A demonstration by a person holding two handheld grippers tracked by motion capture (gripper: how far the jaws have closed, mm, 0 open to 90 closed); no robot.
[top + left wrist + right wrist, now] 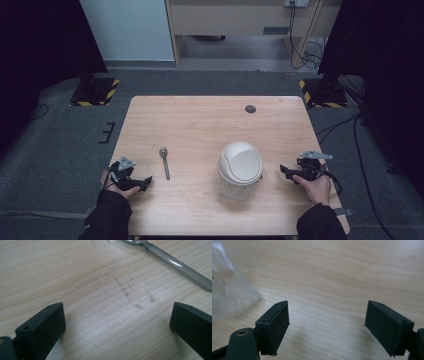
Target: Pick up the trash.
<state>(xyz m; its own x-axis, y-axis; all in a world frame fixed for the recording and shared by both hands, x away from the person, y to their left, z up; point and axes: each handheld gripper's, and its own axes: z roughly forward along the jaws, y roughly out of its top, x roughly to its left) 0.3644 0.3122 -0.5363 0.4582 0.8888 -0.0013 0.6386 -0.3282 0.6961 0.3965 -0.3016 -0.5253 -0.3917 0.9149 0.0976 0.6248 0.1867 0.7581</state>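
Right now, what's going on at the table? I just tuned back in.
A person sits at the wooden table with a hand-held gripper in each hand, both resting low near the front edge. The left hand-held gripper is open and holds nothing, with the metal spoon lying just beside it. The right hand-held gripper is also open and holds nothing, pointing toward the small bin with the cream swing lid, which stands upright between the two. Nothing is being gripped yet.
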